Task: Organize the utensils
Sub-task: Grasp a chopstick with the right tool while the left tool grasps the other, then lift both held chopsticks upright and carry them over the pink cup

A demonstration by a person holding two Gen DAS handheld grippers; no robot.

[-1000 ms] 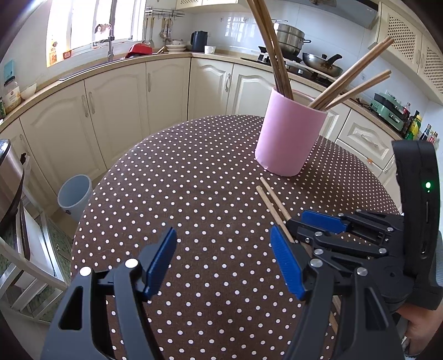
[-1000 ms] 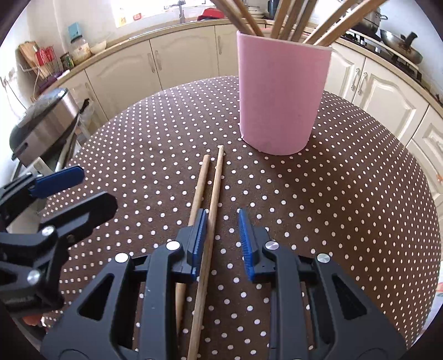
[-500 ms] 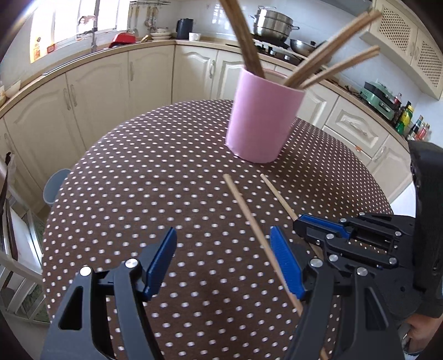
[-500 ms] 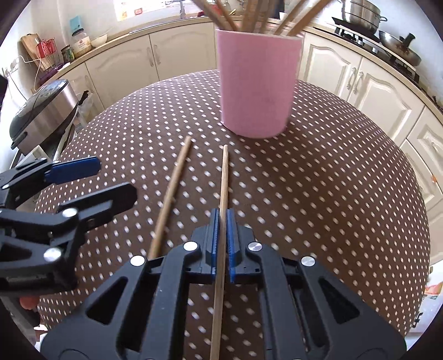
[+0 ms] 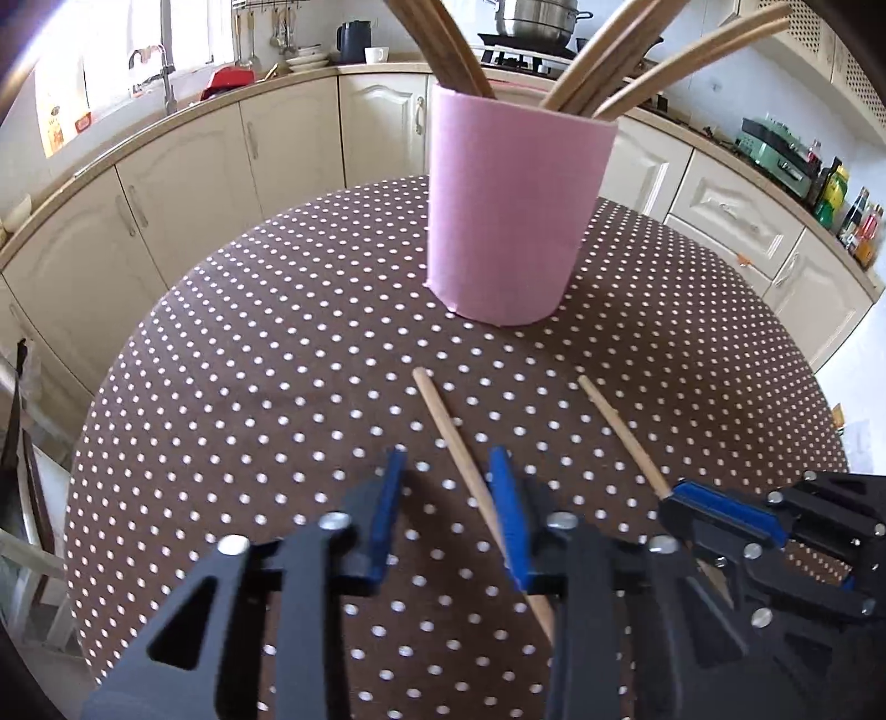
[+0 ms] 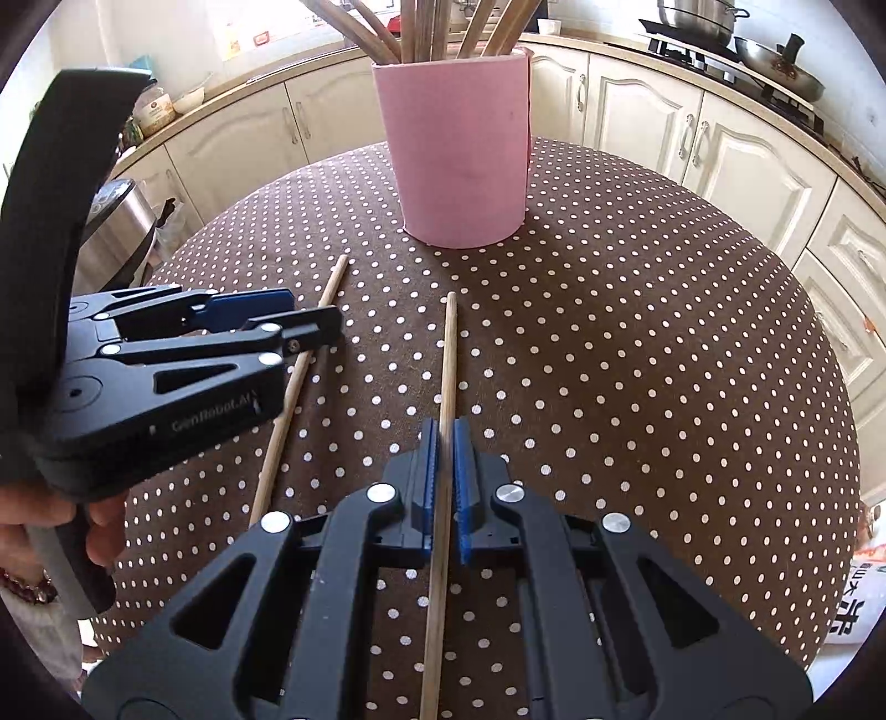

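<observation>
A pink cup (image 5: 515, 210) holding several wooden chopsticks stands on the brown polka-dot table (image 5: 277, 360); it also shows in the right wrist view (image 6: 459, 149). My right gripper (image 6: 444, 443) is shut on one wooden chopstick (image 6: 447, 360), seen in the left wrist view too (image 5: 620, 426). My left gripper (image 5: 446, 487) is open around a second chopstick (image 5: 454, 443) that lies on the table close to its right finger; this chopstick also shows in the right wrist view (image 6: 326, 299).
Cream kitchen cabinets (image 5: 183, 183) curve around behind the table. A stove with pots (image 6: 736, 44) is at the back right. A rice cooker (image 6: 116, 221) stands to the left beside the table edge.
My right gripper closed on one chopstick and moved it apart from the other. My left gripper moved forward toward the cup, narrowed, and now straddles the second chopstick.
</observation>
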